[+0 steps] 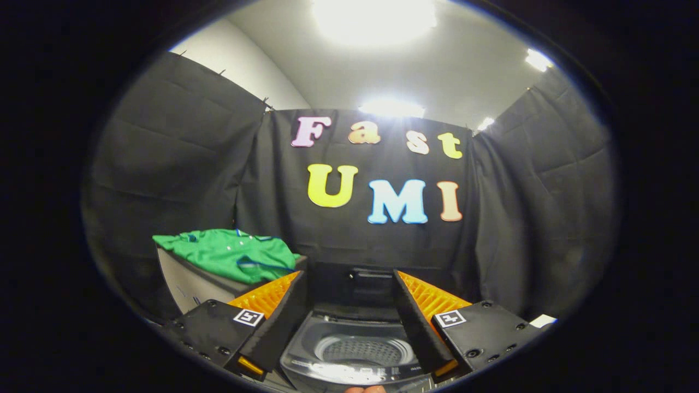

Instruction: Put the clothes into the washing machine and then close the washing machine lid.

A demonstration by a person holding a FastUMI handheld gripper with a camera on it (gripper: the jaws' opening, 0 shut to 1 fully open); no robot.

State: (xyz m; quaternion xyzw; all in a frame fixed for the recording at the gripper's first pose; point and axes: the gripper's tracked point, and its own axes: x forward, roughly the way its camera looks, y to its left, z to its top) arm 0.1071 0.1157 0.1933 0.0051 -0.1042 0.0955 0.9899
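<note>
A green shirt [232, 254] lies crumpled on top of a box-like stand [188, 284], ahead and to the left of my left finger. The washing machine [355, 349] sits low between my fingers, its lid [363, 284] raised upright at the back and the perforated drum [363, 349] showing inside. My gripper [350, 281] is open, fingers wide apart, with nothing between them. It hovers above the machine's opening, apart from the shirt.
Black cloth walls close the booth on the left, back and right. A small white object [543, 320] peeks out beyond the right finger. A bit of a hand [365, 389] shows at the machine's near edge.
</note>
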